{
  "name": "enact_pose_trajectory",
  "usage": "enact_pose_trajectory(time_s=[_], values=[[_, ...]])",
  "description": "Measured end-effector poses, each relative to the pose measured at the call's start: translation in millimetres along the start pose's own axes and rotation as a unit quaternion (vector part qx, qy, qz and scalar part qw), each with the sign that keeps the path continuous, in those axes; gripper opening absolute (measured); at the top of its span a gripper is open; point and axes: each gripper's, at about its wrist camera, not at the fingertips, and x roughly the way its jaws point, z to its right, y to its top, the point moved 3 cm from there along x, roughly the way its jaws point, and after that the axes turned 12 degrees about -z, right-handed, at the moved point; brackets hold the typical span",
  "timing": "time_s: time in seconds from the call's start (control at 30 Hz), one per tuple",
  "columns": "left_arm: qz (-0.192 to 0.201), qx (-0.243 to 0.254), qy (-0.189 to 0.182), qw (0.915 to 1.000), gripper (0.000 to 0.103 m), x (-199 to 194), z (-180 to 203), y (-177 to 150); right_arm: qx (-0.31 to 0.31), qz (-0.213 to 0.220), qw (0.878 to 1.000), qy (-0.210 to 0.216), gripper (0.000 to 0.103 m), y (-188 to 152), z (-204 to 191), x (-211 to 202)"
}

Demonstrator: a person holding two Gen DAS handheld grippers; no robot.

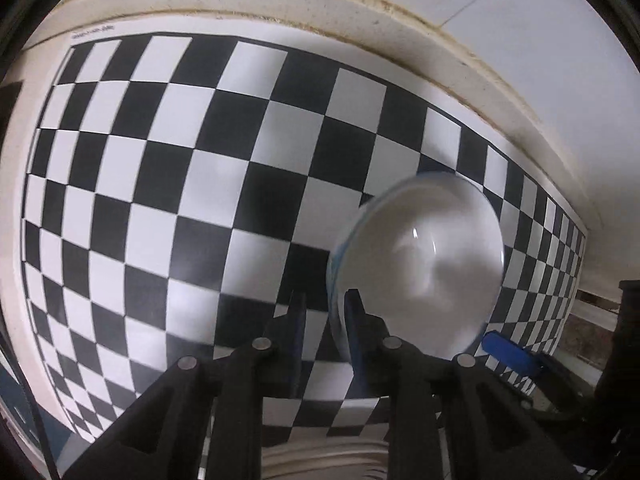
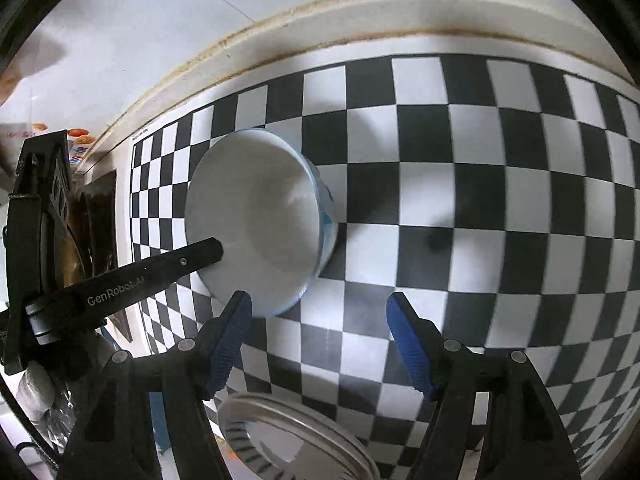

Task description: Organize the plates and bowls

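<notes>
My left gripper [image 1: 325, 316] is shut on the rim of a white bowl [image 1: 424, 268] with a blue outside and holds it tilted above the checkerboard mat [image 1: 180, 168]. The same bowl [image 2: 256, 220] shows in the right wrist view, with the left gripper's black finger [image 2: 160, 272] reaching in from the left. My right gripper [image 2: 318, 316] is open and empty, just below and right of the bowl. A plate with a dark patterned rim [image 2: 296, 440] lies beneath the right gripper. A stack of white plates [image 1: 320, 464] shows at the bottom of the left wrist view.
The checkerboard mat [image 2: 480, 200] covers the counter up to a stained cream back ledge [image 1: 360, 20] and white wall. Dark objects and clutter [image 2: 92, 220] stand at the mat's left end. The right gripper's blue fingertip [image 1: 508, 354] shows at the lower right.
</notes>
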Motion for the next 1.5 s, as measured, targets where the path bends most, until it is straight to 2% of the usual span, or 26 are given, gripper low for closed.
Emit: enact_pose_trajectory(time_s=[0.13,0.2,0.27,0.3,0.33,0.47,0.6,0.77,0.97,1.07,1.23,1.5], values=[[-0.006,0.004,-0.011,0.9999,0.017,7.5,4.2,5.9,0.009,-0.007,1.000,-0.004,0.071,4.1,5.0,9.0],[-0.002,0.007,-0.006,1.0000,0.015,9.9,6.8,9.2,0.016,-0.009,1.000,-0.002,0.066,7.7,6.8,12.7],[0.008,0.012,-0.010,0.9999,0.007,9.5,7.5,11.2,0.023,-0.010,1.000,-0.004,0.053,11.4,8.8,16.2],[0.009,0.013,-0.008,0.9998,0.006,10.5,8.9,12.4,0.026,-0.009,1.000,-0.006,0.050,13.1,10.4,16.9],[0.010,0.016,-0.010,0.9998,0.005,10.8,9.8,12.5,0.029,-0.008,1.000,-0.006,0.041,15.0,11.6,17.9],[0.012,0.017,-0.005,0.9998,0.005,13.7,14.0,15.5,0.040,-0.012,0.999,0.029,0.016,20.1,9.2,21.3],[0.015,0.023,0.004,0.9996,0.005,16.3,16.3,14.9,0.040,-0.001,0.999,0.003,0.014,23.4,4.0,19.1],[0.019,0.027,0.008,0.9994,0.005,14.0,15.4,7.5,0.035,-0.003,0.999,-0.004,0.014,26.0,0.7,20.4],[0.024,0.021,0.006,0.9995,0.005,15.5,12.0,15.9,0.063,-0.017,0.997,0.038,0.014,38.6,9.6,26.0],[0.031,0.024,0.008,0.9992,0.005,14.4,14.8,15.6,0.066,-0.021,0.997,0.043,0.014,42.0,13.9,26.7],[0.038,0.040,0.018,0.9983,0.005,8.6,25.4,10.0,0.049,-0.006,0.999,-0.010,0.010,36.4,5.1,24.1],[0.048,0.062,0.015,0.9968,0.005,-3.7,45.5,-5.3,0.038,0.005,0.999,-0.020,0.009,20.2,5.9,3.0]])
